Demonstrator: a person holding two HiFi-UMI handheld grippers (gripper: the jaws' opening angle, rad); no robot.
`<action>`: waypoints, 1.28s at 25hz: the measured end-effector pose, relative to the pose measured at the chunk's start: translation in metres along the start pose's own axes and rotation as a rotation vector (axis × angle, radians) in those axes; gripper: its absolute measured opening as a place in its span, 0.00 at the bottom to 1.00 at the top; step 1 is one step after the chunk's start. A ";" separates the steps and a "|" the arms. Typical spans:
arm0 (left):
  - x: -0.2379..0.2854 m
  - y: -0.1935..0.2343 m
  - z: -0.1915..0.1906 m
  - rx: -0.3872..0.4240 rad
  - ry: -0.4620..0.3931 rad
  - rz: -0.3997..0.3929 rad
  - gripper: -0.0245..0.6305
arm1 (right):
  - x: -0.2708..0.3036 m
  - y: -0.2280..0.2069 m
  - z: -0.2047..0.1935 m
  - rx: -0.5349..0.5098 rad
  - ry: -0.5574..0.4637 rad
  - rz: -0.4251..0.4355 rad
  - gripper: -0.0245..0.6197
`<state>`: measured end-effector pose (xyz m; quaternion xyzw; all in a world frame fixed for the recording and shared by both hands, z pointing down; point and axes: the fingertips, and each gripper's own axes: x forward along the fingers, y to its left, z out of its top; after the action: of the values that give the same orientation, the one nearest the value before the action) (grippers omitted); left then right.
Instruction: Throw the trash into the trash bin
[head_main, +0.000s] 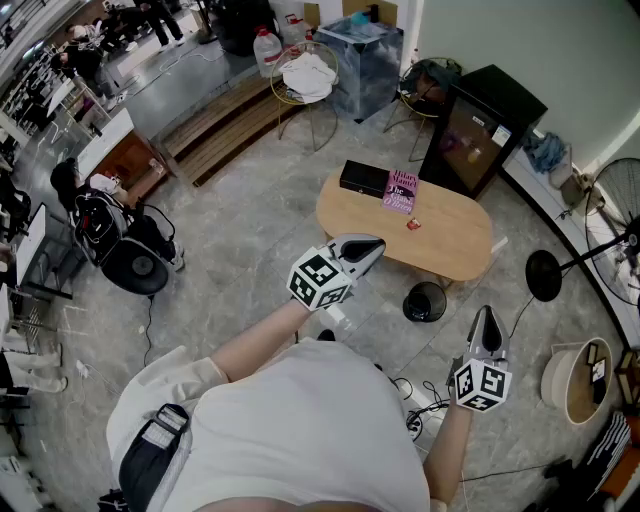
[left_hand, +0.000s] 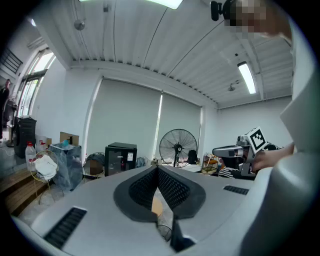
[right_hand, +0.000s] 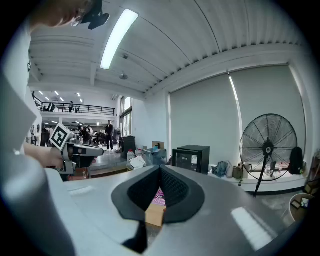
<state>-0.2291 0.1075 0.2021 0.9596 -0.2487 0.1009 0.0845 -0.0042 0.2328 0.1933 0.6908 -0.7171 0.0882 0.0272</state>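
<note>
Two tongs we hold, left tongs and right tongs, both pressed together, empty | trash on desk, 1 o'clock from left tongs | trash bin at 6 o'clock from trash.

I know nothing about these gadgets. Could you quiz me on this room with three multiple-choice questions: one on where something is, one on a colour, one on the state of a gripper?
1. Where is the trash bin relative to the wooden table?
A on top of it
B on the floor beside it
C across the room

2. What colour is the book on the table?
A pink
B green
C yellow

3. How do the jaws of the left gripper stand?
A wide apart
B together, empty
C closed on a bottle

Answers:
1 B, the head view shows it on the floor by the table's near edge.
2 A, its cover is pink.
3 B, its own view shows the tips meeting with nothing between them.
</note>
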 end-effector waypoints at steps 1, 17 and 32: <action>0.000 0.001 -0.001 0.000 0.000 -0.001 0.05 | 0.000 0.001 0.000 0.000 -0.001 0.000 0.05; -0.005 0.009 -0.005 -0.013 0.006 -0.011 0.05 | 0.010 0.013 0.002 0.004 -0.003 -0.009 0.05; -0.043 0.047 -0.026 -0.025 0.035 -0.049 0.05 | 0.027 0.066 -0.010 0.005 0.011 -0.046 0.05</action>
<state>-0.2932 0.0920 0.2223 0.9623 -0.2249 0.1125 0.1035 -0.0721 0.2093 0.2012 0.7067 -0.7006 0.0931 0.0316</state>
